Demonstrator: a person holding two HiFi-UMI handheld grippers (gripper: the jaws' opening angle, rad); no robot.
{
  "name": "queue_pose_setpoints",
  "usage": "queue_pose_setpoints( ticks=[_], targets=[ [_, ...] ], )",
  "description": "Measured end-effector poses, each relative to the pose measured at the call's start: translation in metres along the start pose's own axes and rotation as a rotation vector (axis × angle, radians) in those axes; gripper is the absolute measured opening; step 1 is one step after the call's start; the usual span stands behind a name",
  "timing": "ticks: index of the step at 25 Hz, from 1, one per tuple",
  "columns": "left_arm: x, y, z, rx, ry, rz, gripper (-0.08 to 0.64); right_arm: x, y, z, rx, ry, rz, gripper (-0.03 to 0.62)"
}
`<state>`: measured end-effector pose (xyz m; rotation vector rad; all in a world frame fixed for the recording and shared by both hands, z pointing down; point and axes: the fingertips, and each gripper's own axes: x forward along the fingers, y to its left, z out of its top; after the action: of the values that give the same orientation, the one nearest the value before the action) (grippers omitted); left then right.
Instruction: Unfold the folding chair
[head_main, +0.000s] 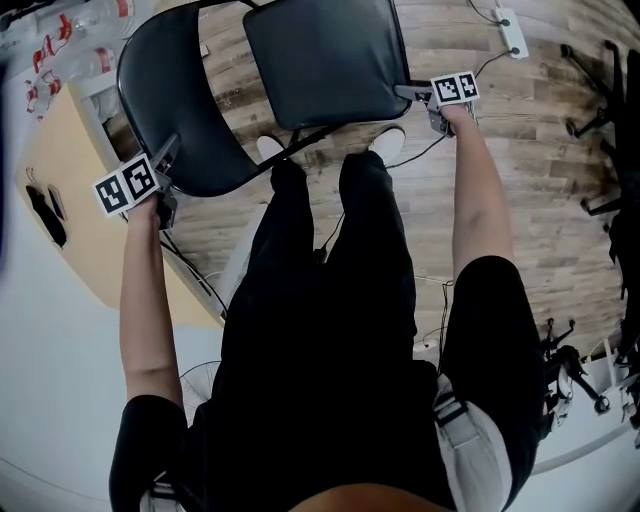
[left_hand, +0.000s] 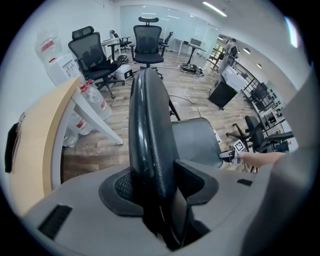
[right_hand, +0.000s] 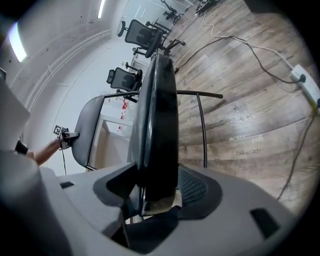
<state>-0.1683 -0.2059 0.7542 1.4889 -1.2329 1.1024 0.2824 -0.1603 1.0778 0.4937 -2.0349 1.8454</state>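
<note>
"Holding the chair (head_main: 200, 140) by two edges, are we? Where is it?"

"It stands on the wood floor (head_main: 520, 180), right by our feet. Our left tool (head_main: 170, 152) pinches the rim of the back (head_main: 165, 80). Our right tool (head_main: 410, 93) pinches an edge of the seat (head_main: 325, 60). Each edge sits deep between the jaws, with the pads pressed on both sides."

"Will it be hard to move?"

"A bit, we think. The thin bars look like metal, so the chair should feel stiff and sort of heavy. It will not bend or squash. The back and seat look smooth and shiny, so they could slip out of a weak pinch."

"So where is the best place to hold?"

"Out at the edges, like we do now, far from the folding joint. That should give us the most push. We should keep the tools away from the joint, since things get nipped there."

"Is it open yet?"

"Back and seat are spread apart, one at each tool. We guess the seat must go flat before we let go."
</note>
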Motion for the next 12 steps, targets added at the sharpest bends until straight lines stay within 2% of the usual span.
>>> queue_pose_setpoints(
  ticks=[8,12],
  targets=[
    [0.012,-0.012,0.003,0.013,0.002,-0.006,0.19,-0.002,-0.023,0.0,0.0,0.002,0.0,0.245],
    [0.015,-0.03,0.006,0.049,0.002,-0.021,0.189,-0.01,-0.037,0.001,-0.016,-0.008,-0.045,0.245]
  ],
)
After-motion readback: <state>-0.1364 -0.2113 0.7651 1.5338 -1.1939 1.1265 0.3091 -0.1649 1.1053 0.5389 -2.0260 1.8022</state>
